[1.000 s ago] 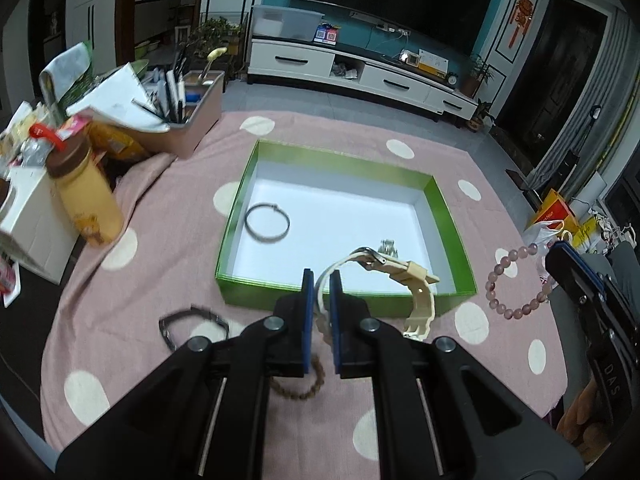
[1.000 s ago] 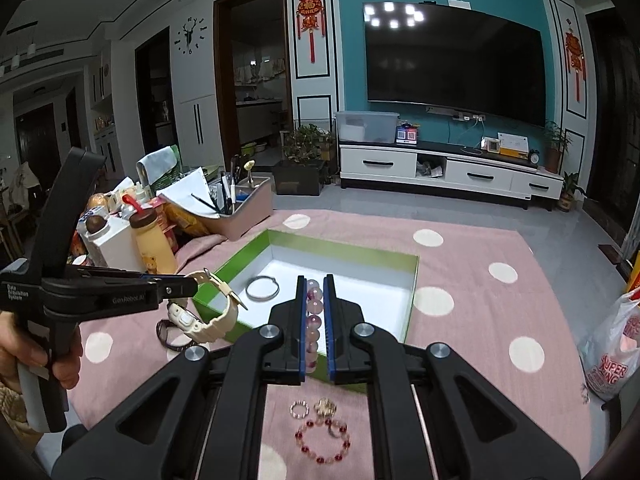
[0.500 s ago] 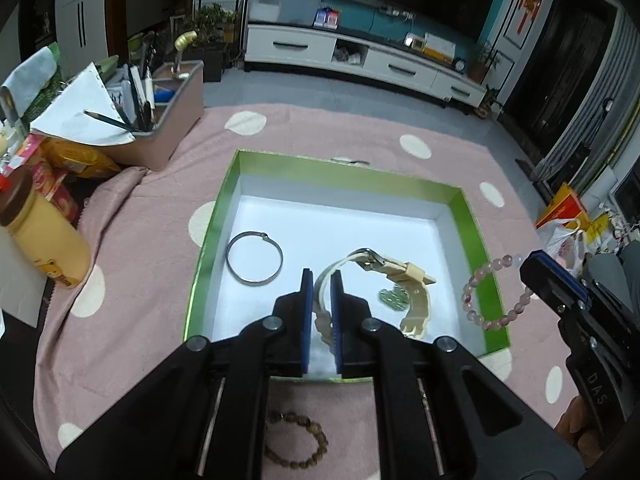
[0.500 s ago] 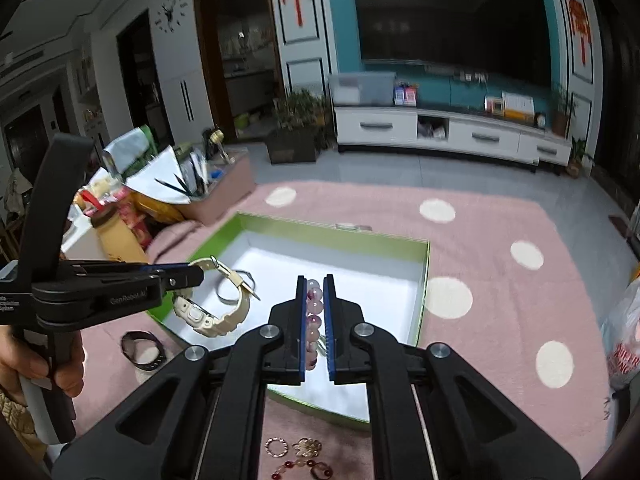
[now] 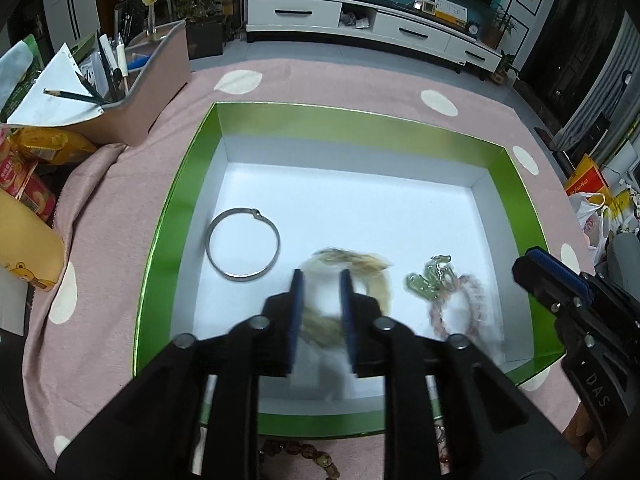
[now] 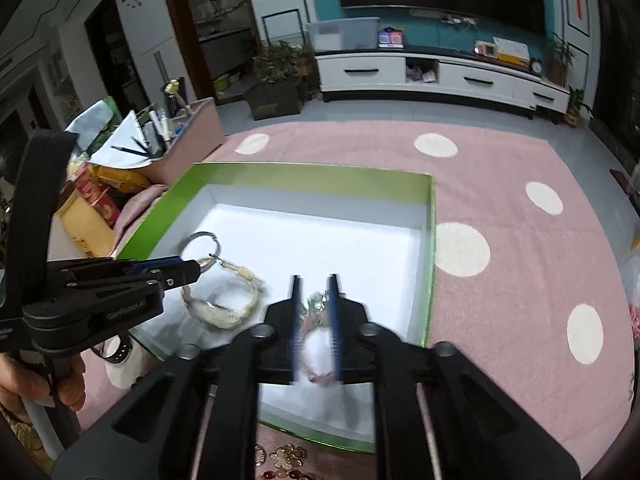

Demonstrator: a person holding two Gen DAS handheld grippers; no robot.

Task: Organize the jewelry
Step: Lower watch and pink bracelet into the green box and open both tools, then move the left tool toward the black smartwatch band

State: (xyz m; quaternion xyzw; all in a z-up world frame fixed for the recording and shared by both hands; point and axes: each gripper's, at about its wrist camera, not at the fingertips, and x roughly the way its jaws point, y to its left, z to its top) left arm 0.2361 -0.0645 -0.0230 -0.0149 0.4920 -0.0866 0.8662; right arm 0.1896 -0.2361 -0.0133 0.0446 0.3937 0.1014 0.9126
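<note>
Surface: pink dotted cloth (image 6: pixel 500 184), soft, under everything.
Box (image 5: pixel 192 184): green rim, white floor, stiff card; holds all pieces below.
Watch (image 6: pixel 224 300): cream strap, floppy, lies in box; best pinched at strap.
Bangle (image 5: pixel 243 244): rigid metal, likely slippery; grip across rim.
Bead bracelet (image 5: pixel 460 304): light, limp, blurred.
Left gripper (image 5: pixel 322 300): fingers apart above watch.
Right gripper (image 6: pixel 315 312): fingers apart over beads.
</note>
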